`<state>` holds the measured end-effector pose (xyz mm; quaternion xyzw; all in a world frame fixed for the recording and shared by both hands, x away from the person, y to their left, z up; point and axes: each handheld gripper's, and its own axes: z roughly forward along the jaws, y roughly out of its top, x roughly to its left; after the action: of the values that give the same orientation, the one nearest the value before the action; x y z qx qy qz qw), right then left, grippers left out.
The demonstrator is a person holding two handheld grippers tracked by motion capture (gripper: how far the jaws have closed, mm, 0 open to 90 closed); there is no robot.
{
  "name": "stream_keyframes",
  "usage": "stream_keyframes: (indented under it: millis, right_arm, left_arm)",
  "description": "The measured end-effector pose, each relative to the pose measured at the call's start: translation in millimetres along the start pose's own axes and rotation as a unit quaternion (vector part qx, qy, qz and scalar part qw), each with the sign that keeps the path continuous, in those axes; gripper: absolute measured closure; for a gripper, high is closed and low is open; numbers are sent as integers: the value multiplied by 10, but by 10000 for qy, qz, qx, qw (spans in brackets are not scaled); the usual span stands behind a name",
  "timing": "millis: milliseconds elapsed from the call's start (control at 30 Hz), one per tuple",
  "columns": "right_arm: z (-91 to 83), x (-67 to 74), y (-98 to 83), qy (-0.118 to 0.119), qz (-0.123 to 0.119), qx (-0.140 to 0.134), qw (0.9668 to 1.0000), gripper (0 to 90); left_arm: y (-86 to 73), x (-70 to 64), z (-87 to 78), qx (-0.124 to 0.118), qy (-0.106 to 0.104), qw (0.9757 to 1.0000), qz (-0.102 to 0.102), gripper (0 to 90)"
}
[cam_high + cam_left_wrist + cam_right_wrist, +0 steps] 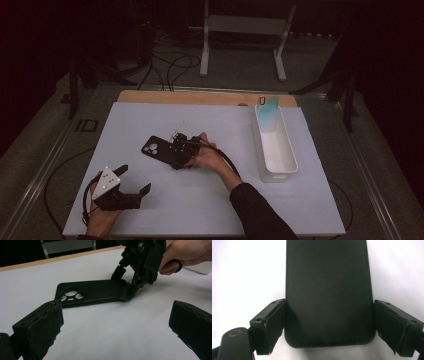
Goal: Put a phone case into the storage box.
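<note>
White worktop [210, 200] carries a black phone case [328, 290] flat between the right tongs [329, 325], whose jaws flank its end, barely touching; left tongs [134, 181] released nearby.

- A pale grey-white sheet covered the tabletop [210, 200], with a strip of bare wood showing along the far edge.
- A flat black rubbery phone case [156, 147] lay near the middle, camera cut-outs facing up.
- A long white plastic tray [280, 160] stood at the right side, well apart from the case.
</note>
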<state>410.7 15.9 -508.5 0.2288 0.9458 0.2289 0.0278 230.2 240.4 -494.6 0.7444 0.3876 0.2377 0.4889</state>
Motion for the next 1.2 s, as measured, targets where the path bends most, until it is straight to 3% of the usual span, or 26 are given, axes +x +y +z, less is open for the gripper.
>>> stream_keyframes:
  millis: [400,633,767,800,900,1200]
  right_arm:
    - [-248,-109,-130,101,520,-564,9970,148]
    - [-477,-98,-193,158,545,-966,9937,148]
    - [-593,-78,-230,119,475,-1140,9923,148]
    - [-685,-57,-267,104,503,-1258,9907,148]
    - [-805,-48,-322,57,475,-1404,9889,148]
    - [-1217,6,-600,-164,558,-1996,9781,147]
  left_arm:
    - [-2,0,9,42,18,10000,-9,3]
    - [1,2,12,79,40,9999,-50,3]
    - [24,21,-2,24,6,9997,-245,3]
    - [51,32,-11,-39,6,9993,-382,3]
    - [109,39,-14,-33,64,9988,-486,4]
    - [354,-58,19,-74,33,9992,-400,4]
